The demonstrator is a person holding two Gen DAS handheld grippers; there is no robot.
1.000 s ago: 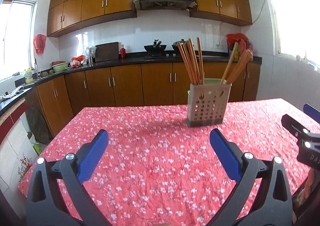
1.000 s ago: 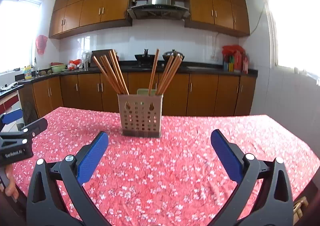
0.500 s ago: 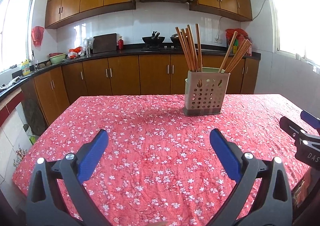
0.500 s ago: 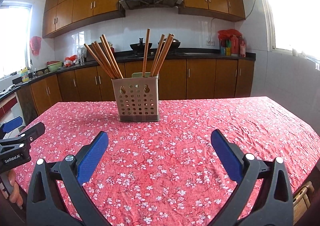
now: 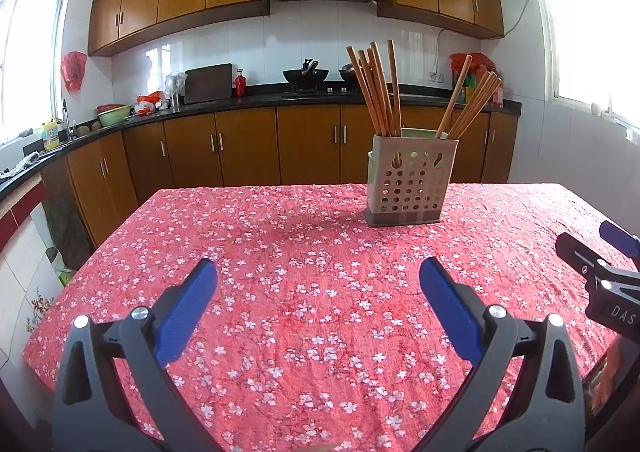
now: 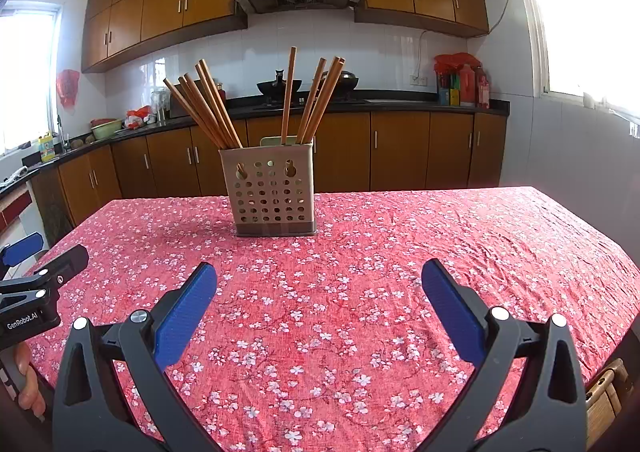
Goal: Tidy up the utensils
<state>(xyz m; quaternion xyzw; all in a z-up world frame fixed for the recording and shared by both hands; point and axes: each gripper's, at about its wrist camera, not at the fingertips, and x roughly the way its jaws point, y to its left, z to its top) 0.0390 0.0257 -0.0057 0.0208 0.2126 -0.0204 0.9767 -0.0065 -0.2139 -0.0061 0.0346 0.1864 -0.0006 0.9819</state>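
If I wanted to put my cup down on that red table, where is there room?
Nearly anywhere. The floral tablecloth lies bare between the open right gripper and the chopstick holder, and out to its right edge. Left of the holder is bare too, down to the open left gripper. Only the holder, bristling with chopsticks, takes up space.

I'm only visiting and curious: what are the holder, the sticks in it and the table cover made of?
Holder: looks like matte beige plastic, judging by its punched round holes and darker base.
Chopsticks: probably wood or bamboo, being plain brown and straight with a dull finish.
Tablecloth: appears to be thin fabric, as the red floral print wrinkles.
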